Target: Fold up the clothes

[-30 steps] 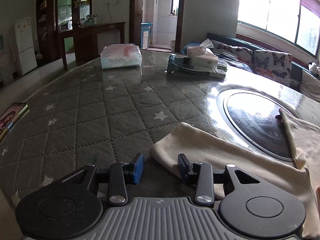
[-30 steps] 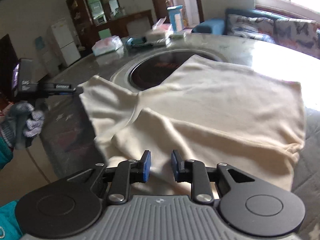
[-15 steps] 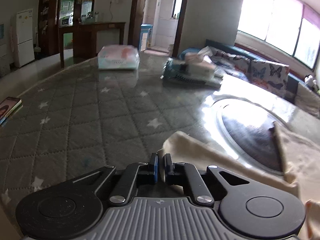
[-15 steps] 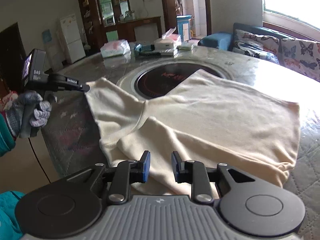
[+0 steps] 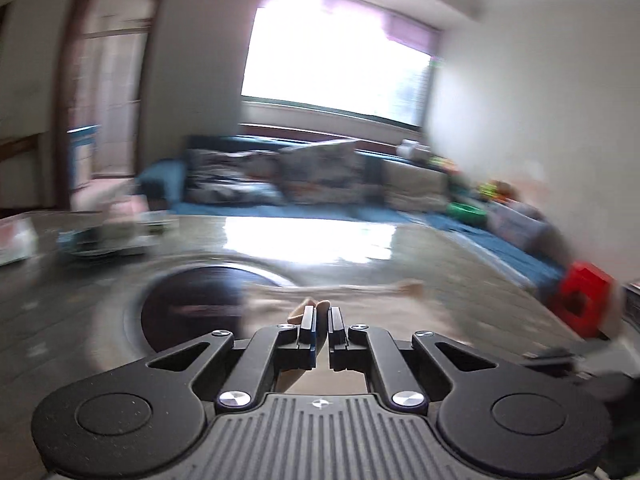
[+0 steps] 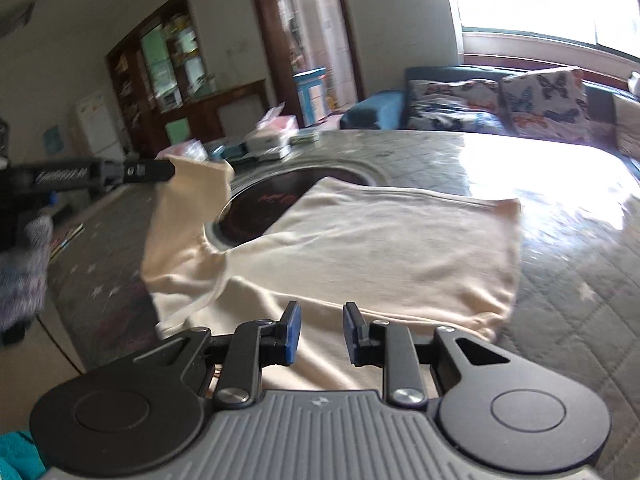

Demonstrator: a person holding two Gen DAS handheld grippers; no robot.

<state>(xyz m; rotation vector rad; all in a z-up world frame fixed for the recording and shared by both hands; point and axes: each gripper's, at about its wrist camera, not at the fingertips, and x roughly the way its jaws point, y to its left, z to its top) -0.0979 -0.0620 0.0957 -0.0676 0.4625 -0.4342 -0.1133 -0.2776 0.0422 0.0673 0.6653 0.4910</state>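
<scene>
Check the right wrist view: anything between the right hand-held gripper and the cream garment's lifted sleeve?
Only the cream garment itself. The right hand-held gripper hovers open over its near edge; the lifted sleeve hangs from the left hand-held gripper.

Left gripper [image 5: 319, 314] — black linkage arms with silver screw heads, two round black discs, a grey ribbed housing bearing a small white mark; fingers [image 5: 307, 320] black with blue pads. Right gripper [image 6: 318, 330] — same build, blue pads on its fingers [image 6: 291, 330]. Worn: grey-and-white knit glove [image 6: 22, 268], teal sleeve [image 6: 16, 458].
</scene>
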